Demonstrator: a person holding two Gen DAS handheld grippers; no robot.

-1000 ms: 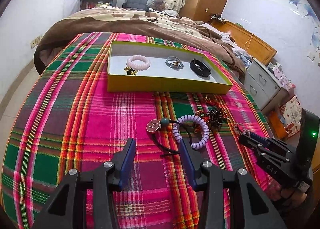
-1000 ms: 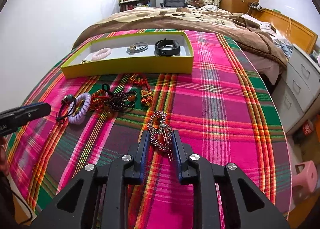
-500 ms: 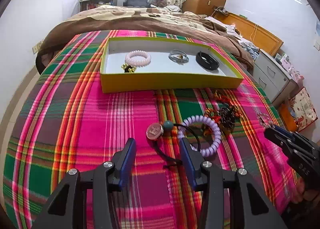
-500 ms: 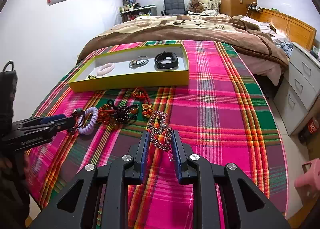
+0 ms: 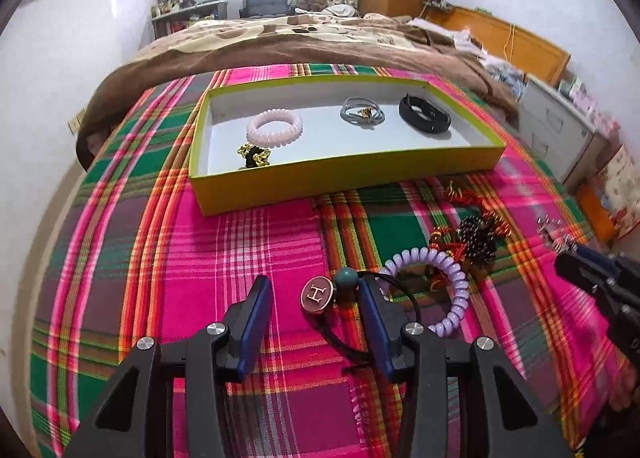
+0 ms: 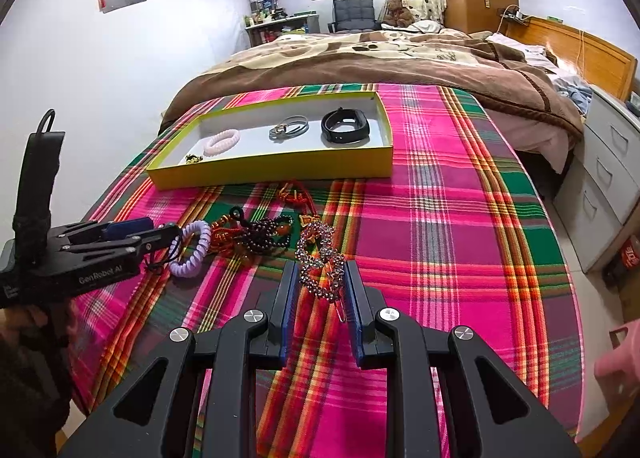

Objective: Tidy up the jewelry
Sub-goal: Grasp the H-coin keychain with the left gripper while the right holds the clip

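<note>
A yellow tray (image 5: 344,174) on the plaid blanket holds a pink coil bracelet (image 5: 274,127), a grey band (image 5: 362,114), a black band (image 5: 425,118) and a small gold piece (image 5: 254,154). My left gripper (image 5: 314,300) is open over a black cord with a round H charm (image 5: 317,293) and teal bead, beside a lilac coil bracelet (image 5: 440,282). My right gripper (image 6: 319,290) is shut on a rhinestone hair clip (image 6: 321,262), held above the blanket. Dark beads with red cord (image 6: 256,236) lie between the grippers.
The plaid blanket (image 6: 460,218) covers the bed end, with a brown quilt (image 6: 380,62) behind the tray (image 6: 276,166). White drawers (image 6: 608,186) stand to the right. The bed's edge drops off at left and right.
My left gripper has shifted right and closer, so the H charm now lies between its fingers. My right gripper has lifted and drawn back with the hair clip in it.
</note>
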